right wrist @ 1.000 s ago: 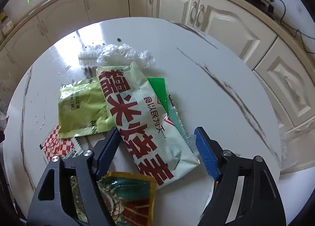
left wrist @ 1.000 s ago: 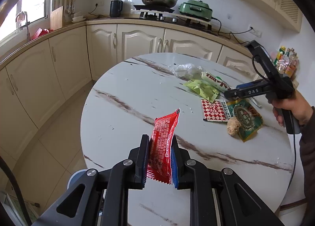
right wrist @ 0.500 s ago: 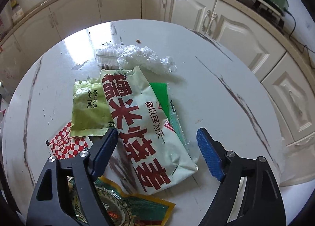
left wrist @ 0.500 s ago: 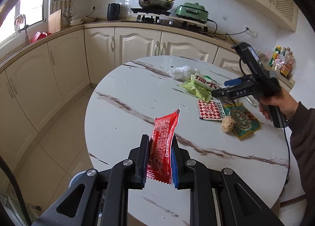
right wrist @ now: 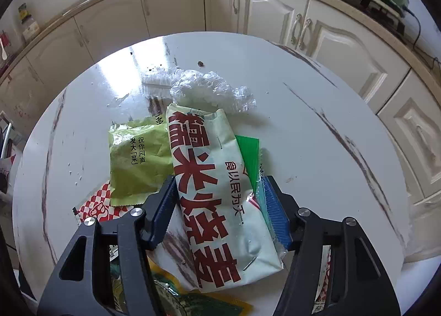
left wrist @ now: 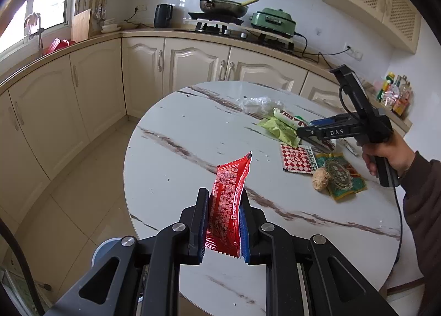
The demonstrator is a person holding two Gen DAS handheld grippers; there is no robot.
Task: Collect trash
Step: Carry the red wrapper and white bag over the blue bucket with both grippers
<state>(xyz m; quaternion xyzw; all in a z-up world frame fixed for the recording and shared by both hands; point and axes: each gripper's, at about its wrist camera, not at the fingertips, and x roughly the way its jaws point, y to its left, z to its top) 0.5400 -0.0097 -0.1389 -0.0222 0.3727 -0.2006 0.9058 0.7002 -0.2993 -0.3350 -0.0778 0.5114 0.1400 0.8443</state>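
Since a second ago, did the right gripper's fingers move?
Yes. The right gripper is closing inward around the white wrapper, which lies on the table.

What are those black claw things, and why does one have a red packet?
They are grippers, tongs that a person squeezes by hand. Each carries a camera looking along its fingers, so each picture is one gripper's own view. The left gripper holds a red plastic snack wrapper above the round white marble table. The right gripper is closing around a long white bag with red lettering. Also on the table: a green packet, a red-and-white checked wrapper and crumpled clear plastic. It is all rubbish being collected.
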